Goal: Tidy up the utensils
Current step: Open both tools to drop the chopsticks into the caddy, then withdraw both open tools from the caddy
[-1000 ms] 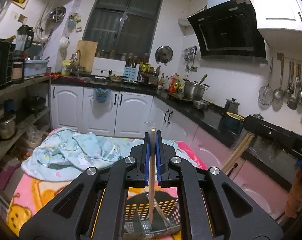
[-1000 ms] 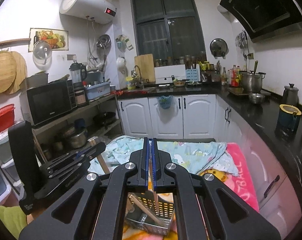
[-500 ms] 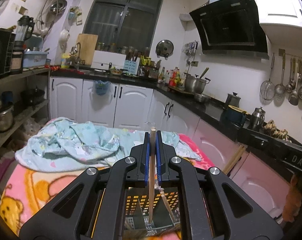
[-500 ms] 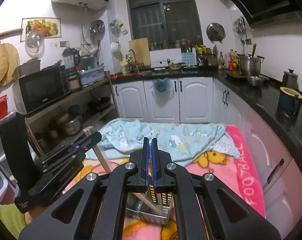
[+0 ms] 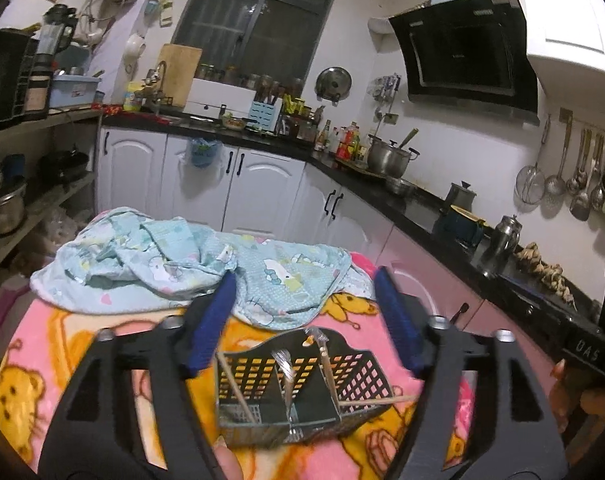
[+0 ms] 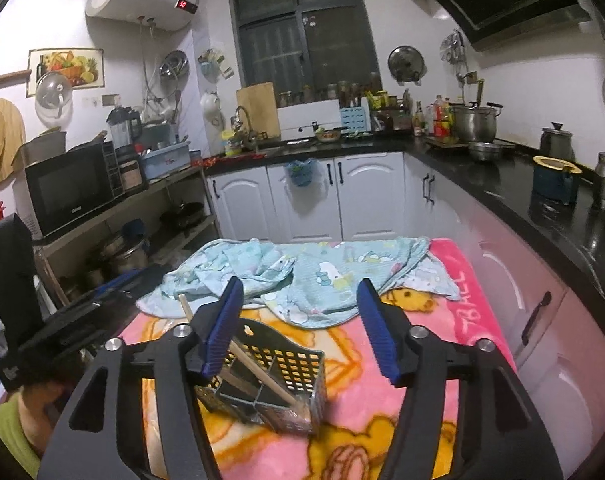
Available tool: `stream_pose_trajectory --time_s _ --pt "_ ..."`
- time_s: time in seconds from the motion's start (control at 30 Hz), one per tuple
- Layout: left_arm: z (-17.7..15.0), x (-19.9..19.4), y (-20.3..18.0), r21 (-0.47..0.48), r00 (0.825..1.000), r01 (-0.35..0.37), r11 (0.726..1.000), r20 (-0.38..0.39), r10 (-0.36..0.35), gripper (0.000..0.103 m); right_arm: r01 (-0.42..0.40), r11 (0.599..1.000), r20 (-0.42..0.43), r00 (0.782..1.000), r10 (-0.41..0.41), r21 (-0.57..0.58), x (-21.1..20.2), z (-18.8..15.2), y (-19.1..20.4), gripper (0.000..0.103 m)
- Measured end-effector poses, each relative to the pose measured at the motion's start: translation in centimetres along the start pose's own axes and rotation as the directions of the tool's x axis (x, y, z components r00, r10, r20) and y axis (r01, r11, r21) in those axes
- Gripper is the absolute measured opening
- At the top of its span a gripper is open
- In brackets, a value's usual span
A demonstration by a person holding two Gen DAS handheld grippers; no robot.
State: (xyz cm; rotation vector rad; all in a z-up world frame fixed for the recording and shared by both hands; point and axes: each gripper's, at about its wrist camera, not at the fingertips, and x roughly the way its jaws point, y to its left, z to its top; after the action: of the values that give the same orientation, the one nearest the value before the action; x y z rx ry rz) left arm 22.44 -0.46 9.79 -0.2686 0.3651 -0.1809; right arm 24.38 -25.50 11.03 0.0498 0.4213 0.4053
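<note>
A dark mesh utensil basket [image 5: 298, 384] stands on the pink cartoon blanket [image 5: 102, 332]; it also shows in the right wrist view [image 6: 270, 380]. Wooden chopsticks [image 5: 328, 372] lean inside its compartments, and one wooden stick [image 6: 238, 356] shows in the right wrist view. My left gripper [image 5: 304, 316] is open and empty just above and behind the basket. My right gripper [image 6: 300, 320] is open and empty above the basket. The left gripper's black body [image 6: 62, 320] shows at the left of the right wrist view.
A crumpled light-blue cloth [image 5: 190, 264] lies on the blanket behind the basket. White cabinets [image 6: 322, 200] and a black counter [image 6: 522, 184] with pots run along the back and right. Shelves with a microwave [image 6: 70, 188] stand at left.
Both grippers have opened. The chopstick held by the left gripper and the one held by the right now rest in the basket. Both grippers tilted down toward the basket.
</note>
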Motion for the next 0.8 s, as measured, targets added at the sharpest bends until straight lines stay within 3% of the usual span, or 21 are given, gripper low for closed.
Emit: stream_pose_trajectory --time_s 0.1,0.17,0.43,0.8 --pt "0.2 -1.4 0.4 -0.021 1.0 -0.003 1.0 0.005 0.003 0.092 0.014 1.0 0.013 1.0 -0.014 -0.003 -1.2 -0.3 -0.3 0.063" --pt "0.2 -2.3 0.7 -0.031 1.0 0.007 1.0 0.002 -0.007 0.092 0.021 1.0 0.023 0.999 -0.021 -0.005 -2.1 -0.6 -0.3 0.068" --pt "-0.6 -5.0 1.6 -0.045 1.0 -0.008 0.999 -0.008 0.008 0.092 0.027 0.999 0.04 0.999 -0.026 -0.02 -4.8 -1.8 0.3 0.074" --pt "-3.1 -7.3 2.7 -0.069 0.999 -0.016 0.997 -0.044 0.013 0.092 0.023 0.998 0.028 0.999 -0.021 -0.057 -7.0 -4.0 1.6 0.076"
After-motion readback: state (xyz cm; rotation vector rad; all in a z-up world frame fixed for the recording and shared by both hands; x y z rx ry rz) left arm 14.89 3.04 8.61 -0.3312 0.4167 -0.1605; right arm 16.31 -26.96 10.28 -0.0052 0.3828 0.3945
